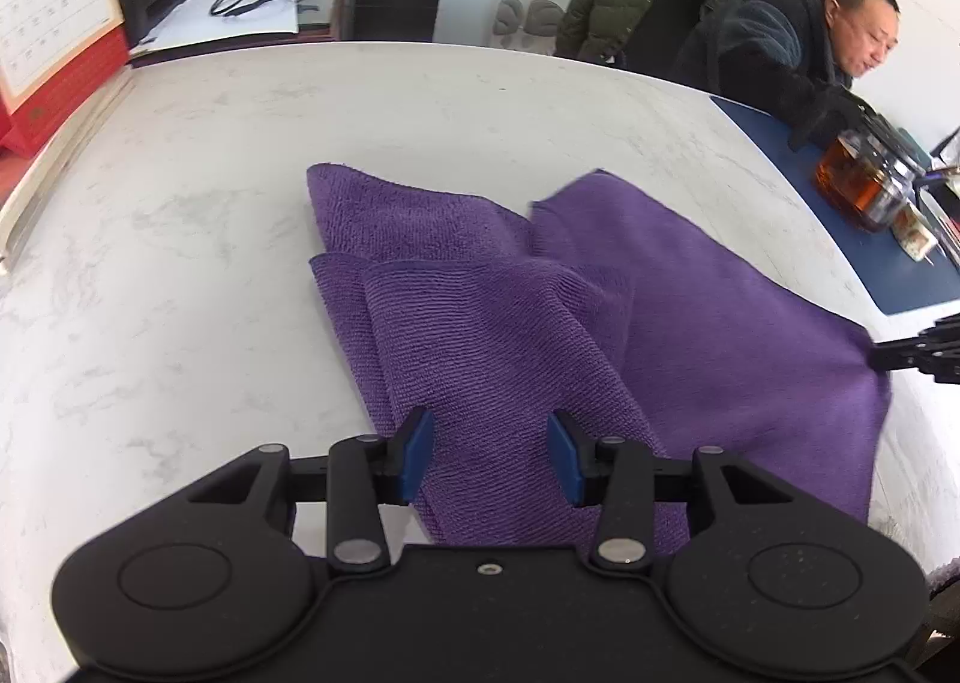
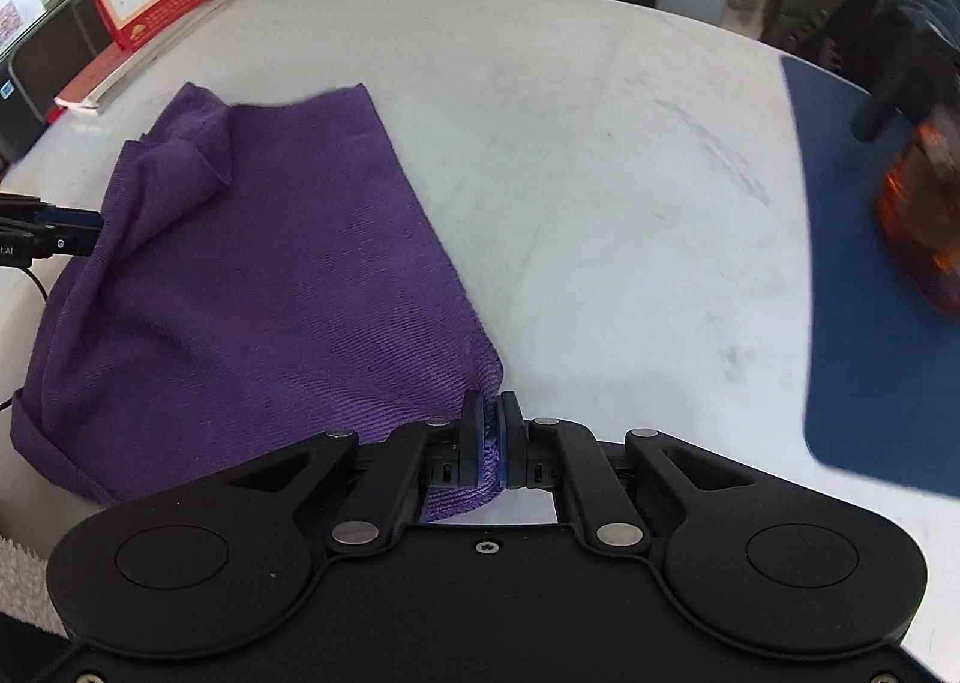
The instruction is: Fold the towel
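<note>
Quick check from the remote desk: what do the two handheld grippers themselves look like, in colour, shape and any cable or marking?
Both the left gripper and the right gripper are matte black, with blue pads inside the fingers, angular linkage arms with silver pivot pins, and two round raised discs on a broad body. In the right wrist view, the left gripper shows small white lettering and a thin black cable.

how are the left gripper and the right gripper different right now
The left gripper has its jaws apart over a bunched fold of the purple towel; the right gripper is clamped shut on a towel corner. Cloth passes loosely between the left one's blue pads, but is pinched tight between the right one's. Both are black with blue pads and point down at the white table.
</note>
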Action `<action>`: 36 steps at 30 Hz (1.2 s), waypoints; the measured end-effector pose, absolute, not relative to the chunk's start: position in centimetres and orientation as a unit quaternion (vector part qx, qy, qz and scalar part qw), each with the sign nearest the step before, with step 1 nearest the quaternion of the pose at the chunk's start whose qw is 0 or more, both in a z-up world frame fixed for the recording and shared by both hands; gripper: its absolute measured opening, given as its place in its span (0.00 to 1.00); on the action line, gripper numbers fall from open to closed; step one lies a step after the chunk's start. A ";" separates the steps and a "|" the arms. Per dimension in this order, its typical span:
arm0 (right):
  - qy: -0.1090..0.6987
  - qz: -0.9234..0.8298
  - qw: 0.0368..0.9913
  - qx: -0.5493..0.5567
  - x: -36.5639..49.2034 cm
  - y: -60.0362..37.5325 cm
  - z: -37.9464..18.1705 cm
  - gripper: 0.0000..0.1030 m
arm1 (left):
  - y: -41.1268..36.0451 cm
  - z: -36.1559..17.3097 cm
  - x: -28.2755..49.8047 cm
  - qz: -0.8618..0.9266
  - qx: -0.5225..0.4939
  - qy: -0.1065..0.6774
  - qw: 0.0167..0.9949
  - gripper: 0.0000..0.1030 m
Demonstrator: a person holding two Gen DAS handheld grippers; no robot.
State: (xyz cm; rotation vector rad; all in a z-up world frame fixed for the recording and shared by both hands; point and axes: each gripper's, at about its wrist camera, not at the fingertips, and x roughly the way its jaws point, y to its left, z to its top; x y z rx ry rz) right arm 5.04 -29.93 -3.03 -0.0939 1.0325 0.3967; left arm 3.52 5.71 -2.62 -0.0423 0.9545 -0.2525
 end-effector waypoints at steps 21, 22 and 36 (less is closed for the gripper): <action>0.513 0.016 0.858 0.020 -5.6 -38.1 -3.2 0.14 | 3.0 -0.8 4.8 -0.145 0.035 0.441 0.885 0.41; 0.506 0.011 0.862 0.017 -5.6 -38.3 -2.5 0.15 | 3.0 -0.4 5.0 -0.142 0.039 0.435 0.888 0.42; 0.411 0.217 0.882 -0.076 10.2 -29.9 -3.2 0.16 | 1.6 -0.4 12.6 -0.081 0.076 0.447 0.887 0.42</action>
